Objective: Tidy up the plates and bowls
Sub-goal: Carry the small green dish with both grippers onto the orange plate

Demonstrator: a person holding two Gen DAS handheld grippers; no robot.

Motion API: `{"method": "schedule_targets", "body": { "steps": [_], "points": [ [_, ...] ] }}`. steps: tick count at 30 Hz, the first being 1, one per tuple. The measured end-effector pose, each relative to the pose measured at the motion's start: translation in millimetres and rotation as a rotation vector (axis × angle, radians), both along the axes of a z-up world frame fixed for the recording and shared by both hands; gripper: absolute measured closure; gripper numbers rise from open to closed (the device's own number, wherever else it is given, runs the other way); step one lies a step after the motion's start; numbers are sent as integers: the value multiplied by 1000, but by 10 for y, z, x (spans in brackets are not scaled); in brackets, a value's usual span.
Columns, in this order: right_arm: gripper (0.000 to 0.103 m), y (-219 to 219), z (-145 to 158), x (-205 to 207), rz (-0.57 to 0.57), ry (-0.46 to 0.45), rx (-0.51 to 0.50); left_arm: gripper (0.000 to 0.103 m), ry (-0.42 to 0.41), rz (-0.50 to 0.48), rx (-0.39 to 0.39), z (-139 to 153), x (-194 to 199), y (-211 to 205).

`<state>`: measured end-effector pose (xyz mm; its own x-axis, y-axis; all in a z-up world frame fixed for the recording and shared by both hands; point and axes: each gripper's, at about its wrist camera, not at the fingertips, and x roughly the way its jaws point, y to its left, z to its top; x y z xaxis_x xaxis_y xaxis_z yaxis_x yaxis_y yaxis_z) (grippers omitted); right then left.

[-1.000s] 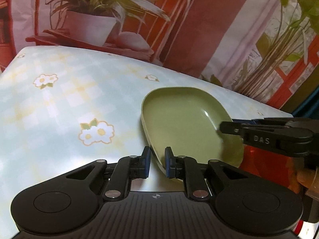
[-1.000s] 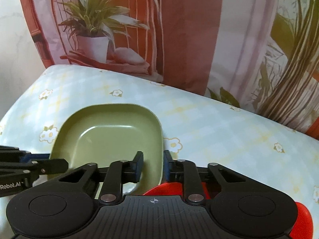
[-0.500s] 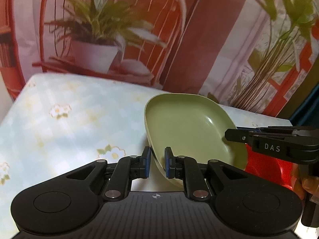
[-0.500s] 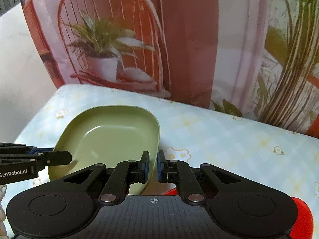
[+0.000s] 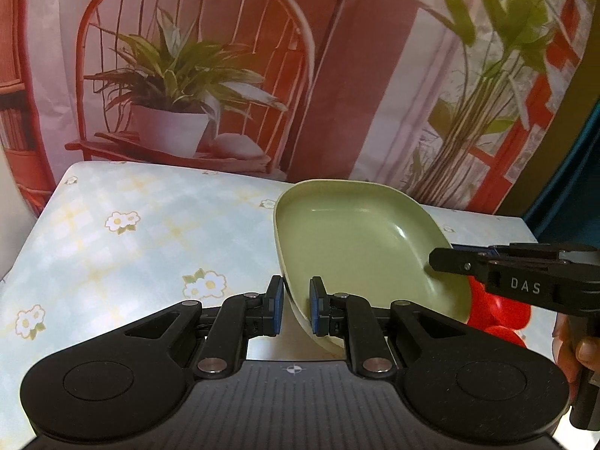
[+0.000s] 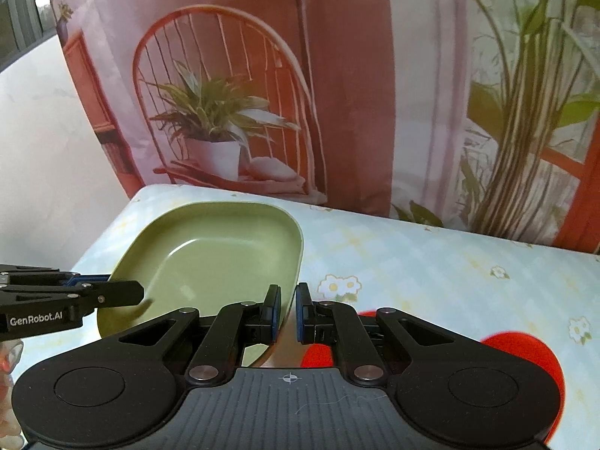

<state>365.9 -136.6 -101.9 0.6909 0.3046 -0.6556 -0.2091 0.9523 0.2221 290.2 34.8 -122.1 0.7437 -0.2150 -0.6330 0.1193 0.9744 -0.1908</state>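
Green plate (image 5: 360, 243) was held up off the floral tablecloth (image 5: 112, 232), tilted. Left gripper (image 5: 295, 305) pinched its near-left rim w/ both pads; right gripper (image 6: 288, 309) pinched the opposite rim. Red dish (image 6: 525, 352) sat below, beside right gripper.

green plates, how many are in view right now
1. The green plate is lifted above the table, its rim gripped by the left gripper and the right gripper. The red dishes below could hide others.
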Motion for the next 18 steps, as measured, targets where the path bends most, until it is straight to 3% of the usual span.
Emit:
{"method": "schedule_targets", "body": {
  "steps": [18],
  "points": [
    [94,-233,-7,-725,-43,7,69,87,10,-61,-9,-71,-431,-149]
  ]
}}
